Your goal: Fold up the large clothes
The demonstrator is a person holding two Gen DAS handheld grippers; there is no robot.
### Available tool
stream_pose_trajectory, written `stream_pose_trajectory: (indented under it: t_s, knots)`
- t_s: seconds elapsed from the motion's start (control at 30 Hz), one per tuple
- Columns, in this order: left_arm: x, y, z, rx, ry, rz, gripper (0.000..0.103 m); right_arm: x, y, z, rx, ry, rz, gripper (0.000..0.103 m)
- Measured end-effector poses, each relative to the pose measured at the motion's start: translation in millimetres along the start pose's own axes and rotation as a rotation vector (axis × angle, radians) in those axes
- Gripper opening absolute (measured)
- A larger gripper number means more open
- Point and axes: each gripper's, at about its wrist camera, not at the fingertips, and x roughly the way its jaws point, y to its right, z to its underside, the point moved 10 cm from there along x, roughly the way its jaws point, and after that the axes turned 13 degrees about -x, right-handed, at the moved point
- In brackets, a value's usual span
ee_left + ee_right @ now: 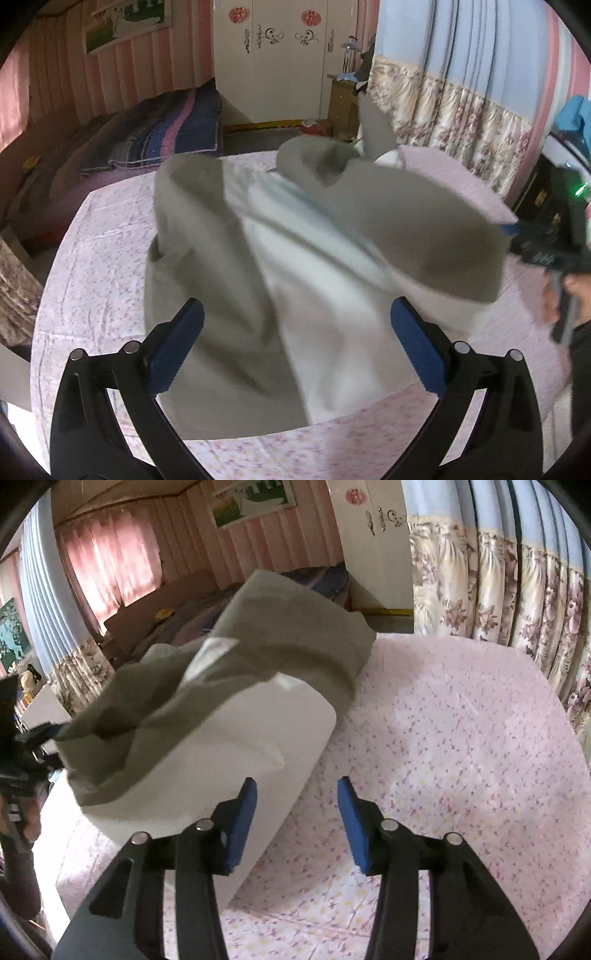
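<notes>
Meanwhile both claws are gaping empty; left gripper (295,347) and right gripper (297,819) are hovering over the grey-white garment (258,258) on the floral sheet (461,738)

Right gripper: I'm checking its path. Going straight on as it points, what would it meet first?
Probably the pink floral sheet; the open right gripper points just right of the grey-and-white garment, though depth is unclear.

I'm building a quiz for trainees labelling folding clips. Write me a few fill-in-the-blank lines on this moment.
1. The garment is grey and ____.
2. It lies on a floral bedsheet whose ground colour is ____.
3. The left gripper has its fingers ____.
4. The pads on the right gripper are coloured ____.

Missing: white; pink; open; blue
</notes>
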Motion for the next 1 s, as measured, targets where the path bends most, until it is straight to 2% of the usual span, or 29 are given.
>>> stream_pose_trajectory:
  t_s: [0.03,0.07,0.1,0.17,0.23,0.3,0.4,0.53,0.63,0.73,0.83,0.87,0.9,0.93,0.97,1.0]
  knots:
    - [-3.5,7.1,-1.8,-0.005,0.003,0.014,0.100,5.1,2.1,1.1,-0.003,-0.008,0.003,0.042]
    - [-6.6,14.6,-3.7,-0.005,0.006,0.025,0.100,7.3,3.6,2.5,-0.004,-0.012,0.006,0.037]
    - [-8.4,22.1,-4.9,-0.001,0.008,0.032,0.100,10.8,5.8,4.1,-0.005,-0.020,0.010,0.027]
    - [-10.3,35.7,-5.9,0.022,0.007,0.021,0.100,17.9,12.6,10.9,-0.012,-0.067,0.066,0.018]
    - [-12.1,51.0,-7.8,0.062,0.016,-0.014,0.100,20.3,16.1,13.9,-0.026,-0.087,0.092,0.018]
    - [-12.8,63.9,-8.9,0.096,0.021,-0.052,0.100,20.8,19.7,16.3,-0.085,-0.111,0.159,0.018]
    - [-16.7,79.1,-12.2,0.104,0.028,-0.066,0.100,20.1,19.5,15.9,-0.092,-0.100,0.141,0.018]
    - [-29.0,103.0,-16.3,0.101,0.041,-0.013,0.100,15.4,18.6,13.8,-0.090,-0.074,0.128,0.019]
    - [-25.3,119.3,-15.5,0.162,0.055,-0.039,0.100,16.0,19.7,16.2,-0.083,-0.075,0.119,0.019]
    - [7.0,124.8,-3.7,0.204,-0.014,-0.081,0.100,19.0,18.9,18.9,-0.086,-0.088,0.118,0.019]
    - [40.9,114.8,4.2,0.194,-0.076,-0.111,0.100,18.7,17.1,20.2,-0.087,-0.089,0.116,0.019]
    - [49.5,109.4,4.9,0.178,-0.093,-0.099,0.097,18.2,16.0,20.7,-0.085,-0.087,0.112,0.019]
    - [53.2,107.5,5.4,0.166,-0.105,-0.078,0.088,17.7,14.8,21.1,-0.083,-0.086,0.108,0.019]
    - [56.5,105.6,6.4,0.149,-0.124,-0.044,0.074,17.0,13.5,21.4,-0.082,-0.085,0.106,0.019]
    - [59.0,102.9,7.1,0.128,-0.146,-0.003,0.067,17.1,11.8,21.7,-0.082,-0.085,0.099,0.019]
    - [60.1,101.0,7.0,0.125,-0.153,0.005,0.054,17.8,10.5,21.9,-0.081,-0.089,0.095,0.019]
